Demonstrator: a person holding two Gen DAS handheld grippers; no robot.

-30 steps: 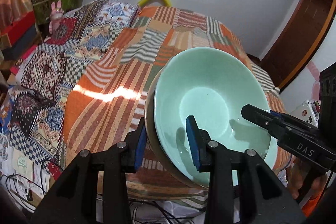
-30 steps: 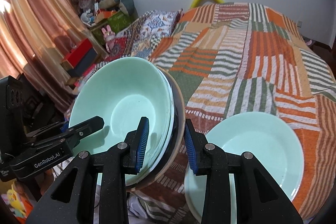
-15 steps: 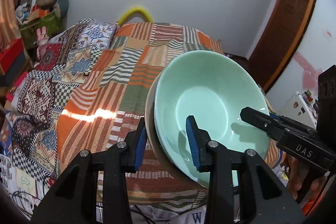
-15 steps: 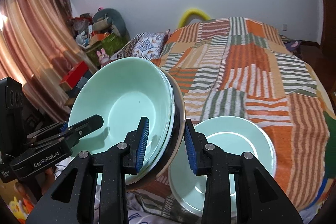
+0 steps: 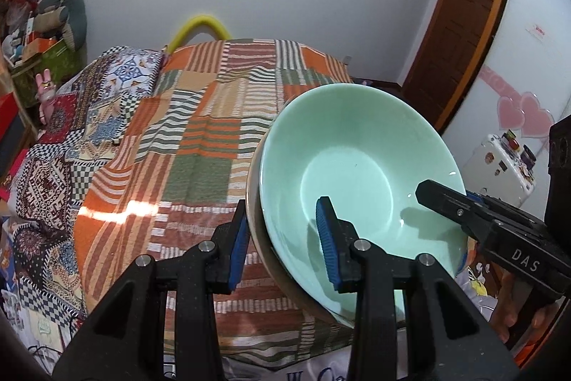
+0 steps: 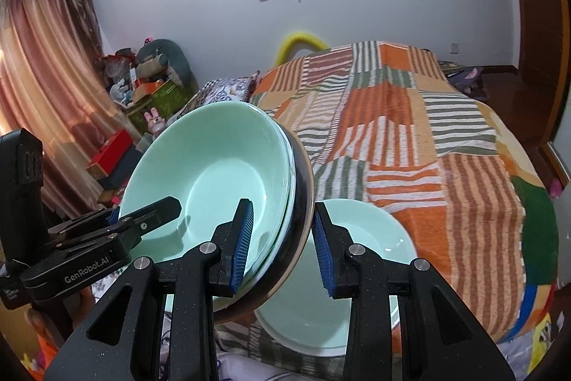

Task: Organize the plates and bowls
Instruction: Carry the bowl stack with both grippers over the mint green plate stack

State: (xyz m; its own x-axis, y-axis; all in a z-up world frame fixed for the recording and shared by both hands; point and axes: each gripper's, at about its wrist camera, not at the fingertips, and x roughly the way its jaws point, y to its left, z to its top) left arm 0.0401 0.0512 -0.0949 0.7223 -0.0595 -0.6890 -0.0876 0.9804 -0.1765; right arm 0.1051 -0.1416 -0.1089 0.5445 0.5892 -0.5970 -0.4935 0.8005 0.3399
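Observation:
A stack of pale green bowls (image 5: pixel 357 166) nested in a steel bowl (image 6: pixel 303 181) hangs tilted in the air above the bed. My left gripper (image 5: pixel 283 243) is shut on its near rim, one pad inside, one outside. My right gripper (image 6: pixel 282 238) is shut on the opposite rim in the same way. Each gripper shows in the other's view: the right one (image 5: pixel 464 213) at the right, the left one (image 6: pixel 142 220) at the left. A pale green plate (image 6: pixel 357 256) lies flat on the bed below the right gripper.
The bed wears a striped orange, green and white patchwork cover (image 5: pixel 200 149). Boxes and toys (image 6: pixel 142 88) pile up by the curtain at the left. A wooden door (image 5: pixel 460 34) and a small white fridge (image 5: pixel 499 170) stand at the right.
Both grippers have lifted the bowl stack higher above the bed. The plate on the bed now looks smaller and farther below.

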